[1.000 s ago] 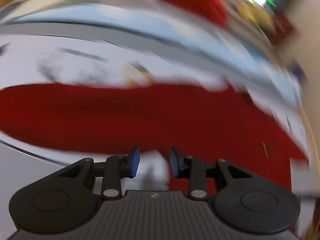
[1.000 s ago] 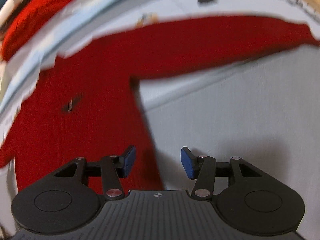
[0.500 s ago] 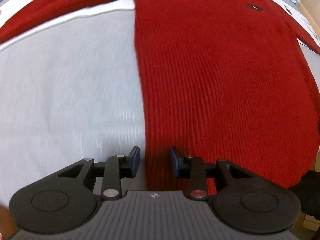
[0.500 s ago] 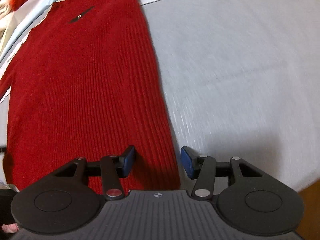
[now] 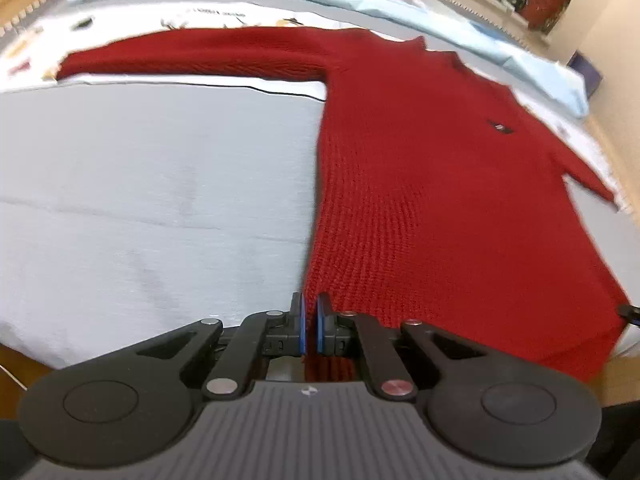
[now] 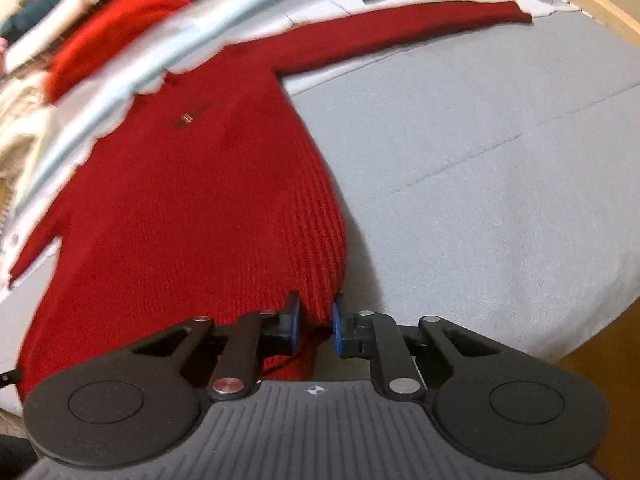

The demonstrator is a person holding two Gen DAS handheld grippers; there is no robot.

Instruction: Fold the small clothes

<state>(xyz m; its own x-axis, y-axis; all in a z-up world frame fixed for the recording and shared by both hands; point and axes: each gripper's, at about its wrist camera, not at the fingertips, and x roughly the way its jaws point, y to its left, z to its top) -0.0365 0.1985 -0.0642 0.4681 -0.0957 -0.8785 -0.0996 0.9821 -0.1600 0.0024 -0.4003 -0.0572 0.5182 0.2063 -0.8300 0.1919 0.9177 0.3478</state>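
Note:
A red knit sweater (image 5: 432, 184) lies flat on a grey sheet (image 5: 152, 184), sleeves spread out to both sides. My left gripper (image 5: 309, 324) is shut on the sweater's bottom left hem corner. In the right wrist view the sweater (image 6: 192, 200) fills the left half, and my right gripper (image 6: 314, 322) is shut on its bottom right hem corner, with a fold of knit bunched between the blue pads. A small dark label (image 5: 499, 126) sits on the chest.
A light blue cloth (image 5: 460, 16) and a printed white sheet (image 5: 224, 16) lie beyond the sweater. A pile of other clothes, with a bright red one (image 6: 112, 28), sits at the far edge. The wooden bed edge (image 6: 592, 360) is near right.
Both grippers have closed on the sweater's bottom hem corners; half a second ago they were open over the hem. The views now look lower along the sweater.

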